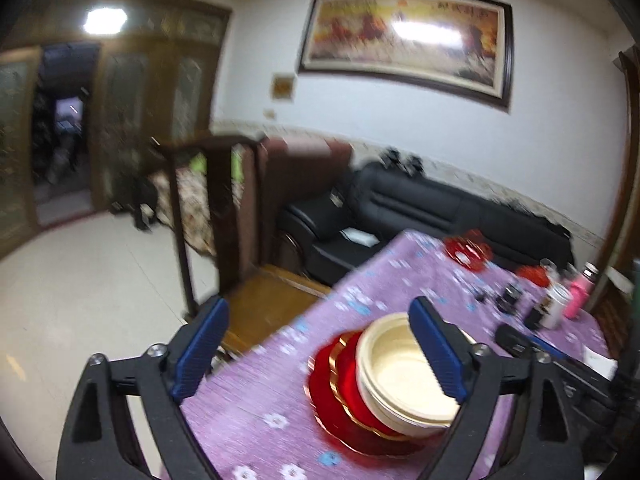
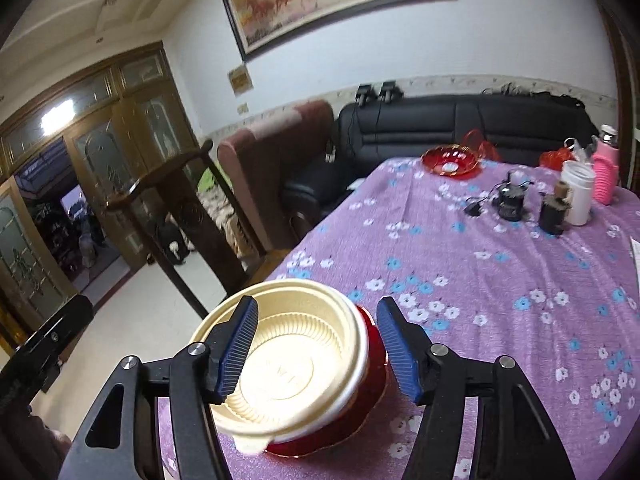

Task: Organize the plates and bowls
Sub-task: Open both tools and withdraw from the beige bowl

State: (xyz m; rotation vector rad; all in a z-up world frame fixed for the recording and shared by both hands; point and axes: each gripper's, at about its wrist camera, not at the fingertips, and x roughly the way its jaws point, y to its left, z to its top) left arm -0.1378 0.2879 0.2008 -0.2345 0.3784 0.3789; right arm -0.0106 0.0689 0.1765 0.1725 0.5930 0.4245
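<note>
The left tongs [image 1: 316, 350] stand spread wide, with nothing pinched between the blue ribbed pads [image 1: 438, 354]. The stack of cream round plastic bowls [image 1: 404, 380] sits just beyond and to the right of their gap, partly behind the right-hand pad, which overlaps the bowls' rim in the picture; whether it touches cannot be told. The left-hand pad hangs past the edge of the counter [image 1: 256, 400], over the floor.

The right tongs [image 2: 318, 354] are also spread and grip nothing. Seen from the right wrist, the cream bowls [image 2: 288, 360] lie directly ahead and slightly left of the gap, the left pad crossing in front of the inner wall, the right pad just off to the side of the rim, apart from it.

The bowls are nested, pale cream, with a ribbed inner wall, a flat round base and a small tab at the near rim. They rest on glossy red scalloped plates with gold edging [image 1: 340, 408], which lie flat on the purple flowered cloth covering the counter, near its left edge.
</note>
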